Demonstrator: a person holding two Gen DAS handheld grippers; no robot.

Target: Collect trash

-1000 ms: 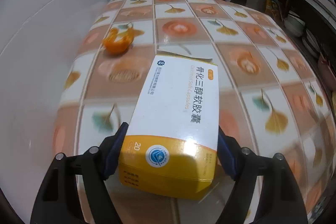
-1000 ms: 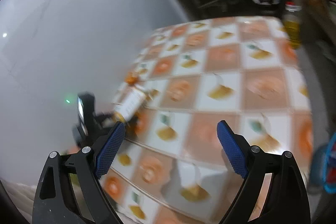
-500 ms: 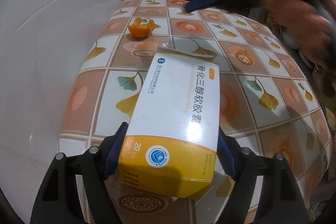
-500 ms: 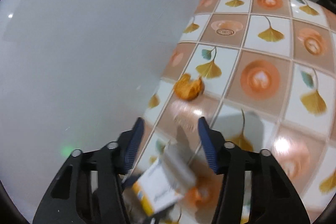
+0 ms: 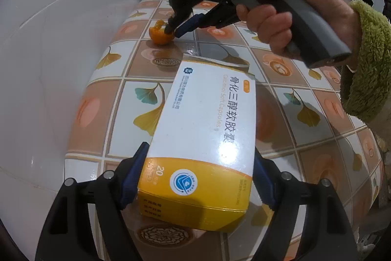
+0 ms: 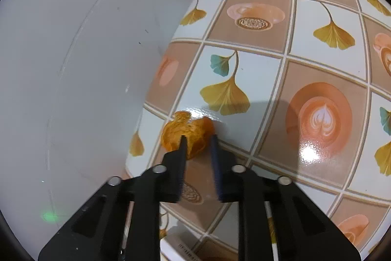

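right gripper [image 6: 198, 142] just closing, pinching orange peel [image 6: 187, 132] at table [image 6: 317, 58] edge by wall | left gripper [image 5: 199, 177] clamped on medicine box [image 5: 207, 138] | risk: thin curled peel tears or slips on lift; shallow hold

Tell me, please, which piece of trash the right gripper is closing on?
The orange peel by the wall; the right gripper has just been closing around it. The box sits in the left gripper.
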